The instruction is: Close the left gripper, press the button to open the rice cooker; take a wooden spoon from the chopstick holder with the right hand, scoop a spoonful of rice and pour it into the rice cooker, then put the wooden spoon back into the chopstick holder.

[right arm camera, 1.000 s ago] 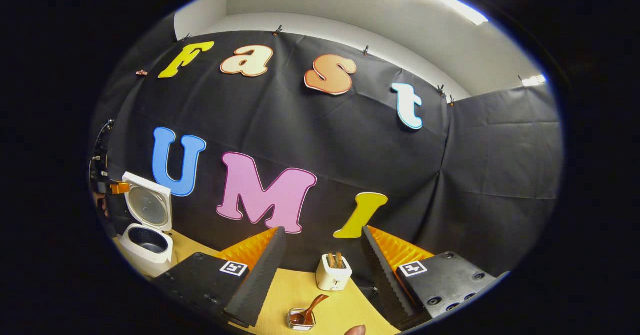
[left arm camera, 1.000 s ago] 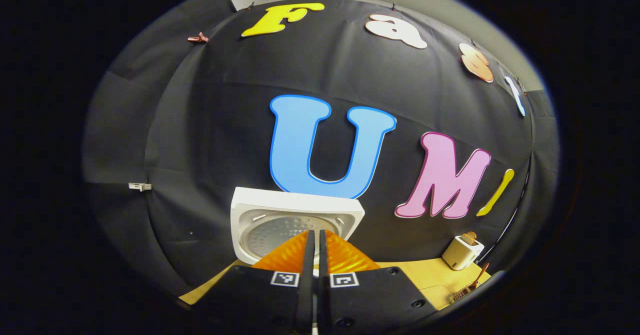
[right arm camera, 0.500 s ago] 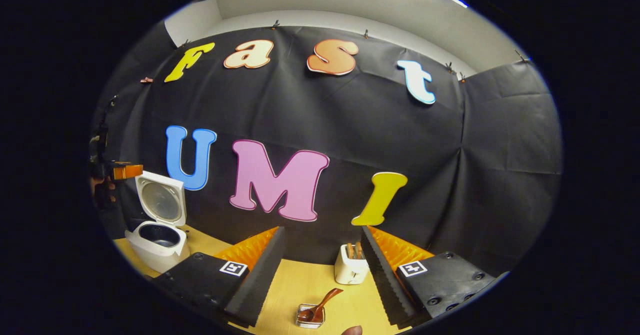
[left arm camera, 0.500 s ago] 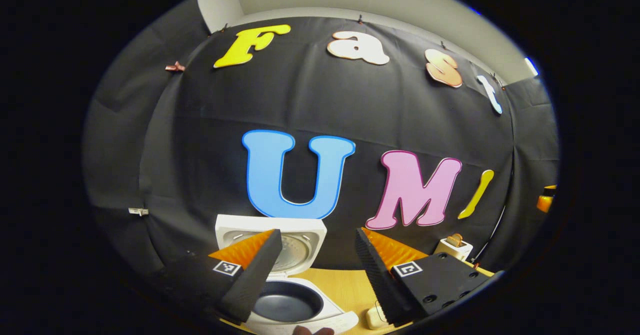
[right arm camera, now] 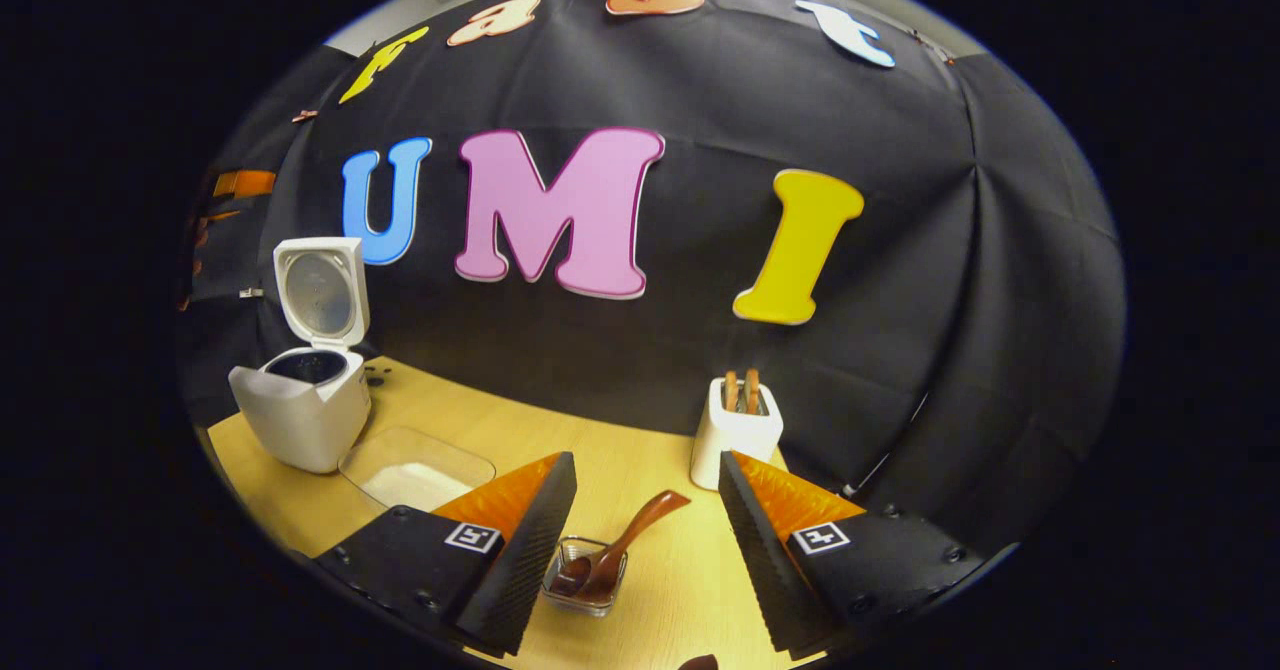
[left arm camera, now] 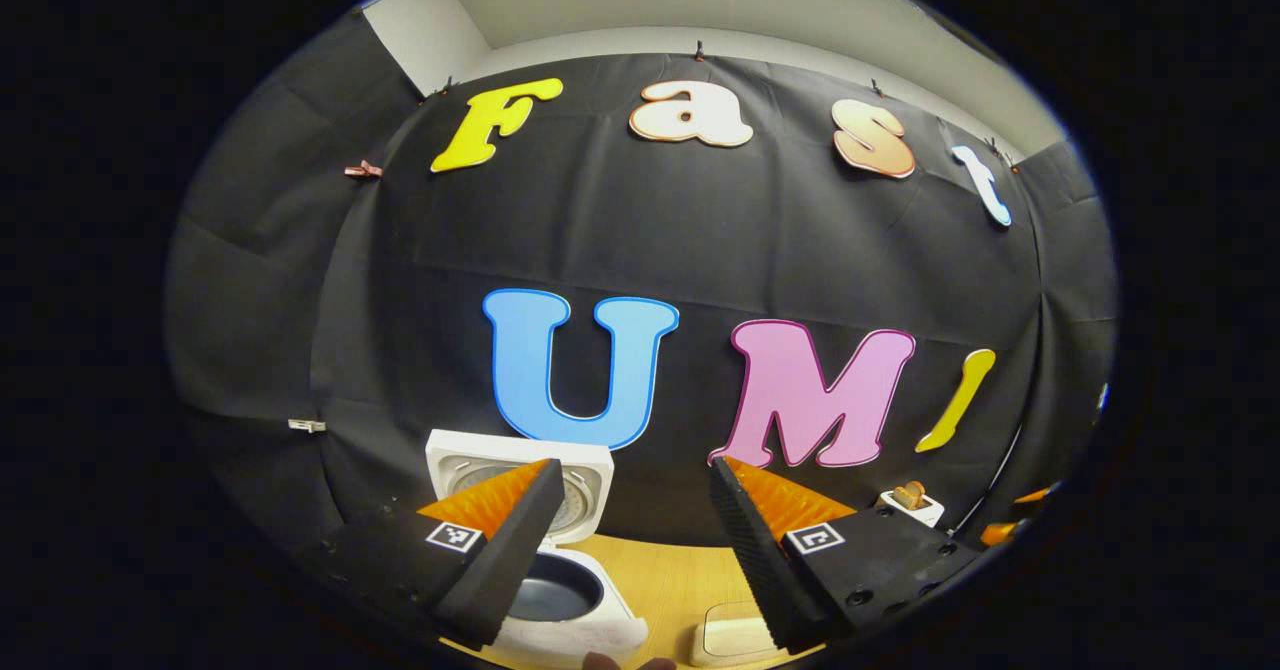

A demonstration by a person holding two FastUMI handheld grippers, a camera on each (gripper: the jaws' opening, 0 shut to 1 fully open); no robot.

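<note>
left hand-held gripper (left arm camera: 625, 560) opened, right (right arm camera: 645, 540) dipped twd spoon (right arm camera: 615, 550)

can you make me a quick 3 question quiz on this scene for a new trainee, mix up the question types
1. True or false: the rice cooker has its lid shut.
2. Multiple choice: the wooden spoon rests in A) the white holder B) a small clear dish C) the rice tray.
3. Fill in: the right gripper is ____ (open or shut).

Key
1. False: it stands raised, the inner pot visible.
2. B, with the handle leaning out.
3. Open, with the dish between its fingers but untouched.
</note>
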